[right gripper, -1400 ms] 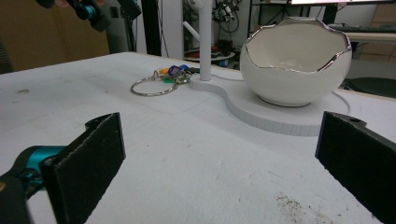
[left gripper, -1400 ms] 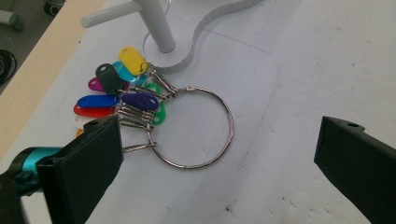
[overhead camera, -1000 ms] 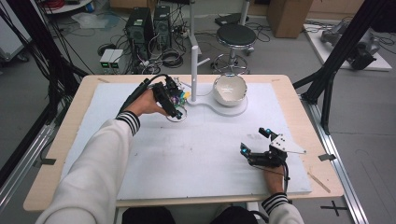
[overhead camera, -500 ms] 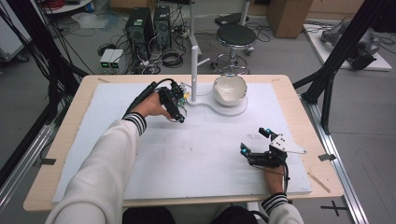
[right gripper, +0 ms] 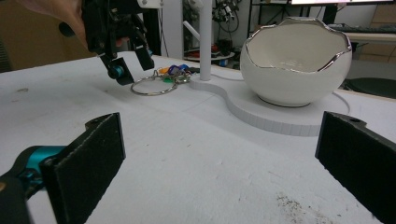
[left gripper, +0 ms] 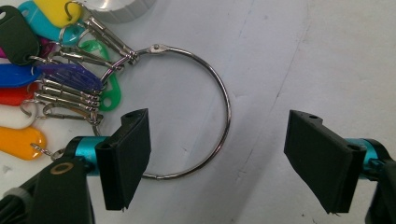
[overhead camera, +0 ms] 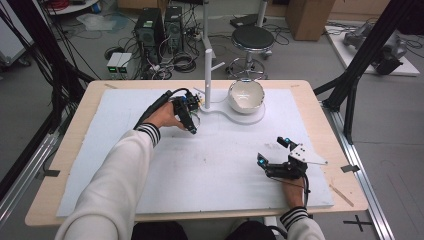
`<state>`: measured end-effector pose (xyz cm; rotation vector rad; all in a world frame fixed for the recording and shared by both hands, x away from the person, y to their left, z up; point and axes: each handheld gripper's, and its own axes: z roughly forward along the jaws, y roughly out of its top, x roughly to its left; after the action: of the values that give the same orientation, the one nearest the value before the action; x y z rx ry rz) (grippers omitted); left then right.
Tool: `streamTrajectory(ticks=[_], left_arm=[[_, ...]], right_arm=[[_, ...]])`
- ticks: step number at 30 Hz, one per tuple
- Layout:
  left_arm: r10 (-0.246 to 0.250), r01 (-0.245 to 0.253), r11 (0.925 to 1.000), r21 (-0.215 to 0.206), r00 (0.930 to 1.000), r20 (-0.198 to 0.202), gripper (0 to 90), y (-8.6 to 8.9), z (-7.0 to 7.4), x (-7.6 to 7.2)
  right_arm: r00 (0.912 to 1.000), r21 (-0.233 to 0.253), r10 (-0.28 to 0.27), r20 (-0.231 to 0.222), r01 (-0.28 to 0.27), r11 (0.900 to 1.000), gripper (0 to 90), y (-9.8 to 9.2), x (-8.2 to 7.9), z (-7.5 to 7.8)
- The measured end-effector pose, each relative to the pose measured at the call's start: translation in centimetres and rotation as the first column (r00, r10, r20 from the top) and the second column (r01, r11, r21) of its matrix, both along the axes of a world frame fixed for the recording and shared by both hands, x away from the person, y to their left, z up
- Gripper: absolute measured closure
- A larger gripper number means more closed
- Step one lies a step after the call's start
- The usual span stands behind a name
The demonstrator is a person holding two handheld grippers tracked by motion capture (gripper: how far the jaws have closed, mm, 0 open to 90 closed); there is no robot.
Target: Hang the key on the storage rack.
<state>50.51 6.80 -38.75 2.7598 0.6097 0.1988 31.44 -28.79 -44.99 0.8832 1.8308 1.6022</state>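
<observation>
The left claw (left gripper: pixel 217 161) hangs just above the white worktop (overhead camera: pixel 210 165) with its jaws spread wide and nothing between them. A large metal ring (left gripper: pixel 219 100) lies flat on the worktop right under it: the ring's lower arc passes behind the claw's left pad, while the right pad stands well clear of the ring on bare surface. A bunch of coloured key tags (left gripper: pixel 28 77) is clipped to the ring on small metal clasps, fanned out beyond and to the left of the left pad. In the high view the left claw (overhead camera: pixel 189 120) sits close beside a white post (overhead camera: pixel 208 75) on a flat white base, with a white bowl with a jagged, eggshell-like rim (overhead camera: pixel 246 95) on that base farther to its right. The right claw (right gripper: pixel 219 163) is near the worktop's front edge, jaws also wide apart and empty; ahead of it stand the bowl and, farther left, the ring and tags under the other claw.
</observation>
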Motion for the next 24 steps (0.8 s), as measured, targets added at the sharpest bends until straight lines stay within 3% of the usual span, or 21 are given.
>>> streamTrajectory(ticks=[6,22,24], left_arm=[[0.001,0.000,0.9992,0.040,1.0000,-0.007,26.8,0.1,-0.1,0.0],[-0.017,0.017,0.9994,0.030,0.9998,-0.009,25.1,0.5,1.2,-0.4],[-0.031,0.032,0.9985,0.044,0.9995,-0.011,25.2,0.4,1.3,-0.3]], right_arm=[[1.0000,0.000,-0.001,-0.001,0.001,1.000,0.9,0.0,0.0,0.0],[1.0000,-0.005,0.001,0.004,-0.001,1.000,0.9,0.0,0.0,0.0],[1.0000,-0.004,0.001,0.004,-0.001,1.000,0.9,0.0,0.0,0.0]])
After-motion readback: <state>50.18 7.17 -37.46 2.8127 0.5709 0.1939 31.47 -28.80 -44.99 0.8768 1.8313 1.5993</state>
